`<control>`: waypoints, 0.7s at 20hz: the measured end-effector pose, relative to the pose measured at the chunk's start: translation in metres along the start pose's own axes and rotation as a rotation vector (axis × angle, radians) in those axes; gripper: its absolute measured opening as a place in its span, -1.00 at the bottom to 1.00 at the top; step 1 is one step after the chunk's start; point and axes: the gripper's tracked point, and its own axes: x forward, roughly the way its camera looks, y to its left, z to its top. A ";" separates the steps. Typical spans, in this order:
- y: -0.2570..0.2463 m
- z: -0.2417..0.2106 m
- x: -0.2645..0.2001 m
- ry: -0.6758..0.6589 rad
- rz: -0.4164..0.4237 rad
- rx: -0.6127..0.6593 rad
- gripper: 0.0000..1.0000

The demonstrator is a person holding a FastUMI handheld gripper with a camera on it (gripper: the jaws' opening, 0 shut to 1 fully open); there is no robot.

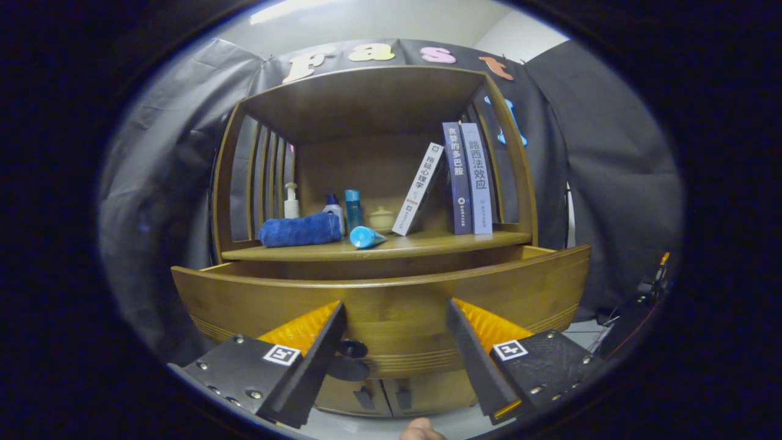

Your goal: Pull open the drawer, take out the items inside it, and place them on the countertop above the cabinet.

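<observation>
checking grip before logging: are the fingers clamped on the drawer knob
No, the gripper is open, its fingers spread either side of the drawer knob.

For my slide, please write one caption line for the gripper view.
Open tongs face the pulled-out wooden drawer, its knob between the fingers; towel, bottles and books sit on the countertop.

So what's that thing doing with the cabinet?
A person is holding a gripper up to a wooden cabinet. Its jaws are open, just in front of the drawer, with the dark knob between them, near the left one. The drawer is pulled out. On the countertop above sit a blue towel, bottles, a tube and three books.
</observation>
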 end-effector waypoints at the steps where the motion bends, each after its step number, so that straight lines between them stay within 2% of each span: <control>1: 0.000 0.001 0.002 -0.001 0.001 -0.001 0.97; 9: 0.002 0.000 0.021 -0.013 0.007 0.004 0.97; 14: 0.005 -0.001 0.052 -0.049 0.009 -0.002 0.98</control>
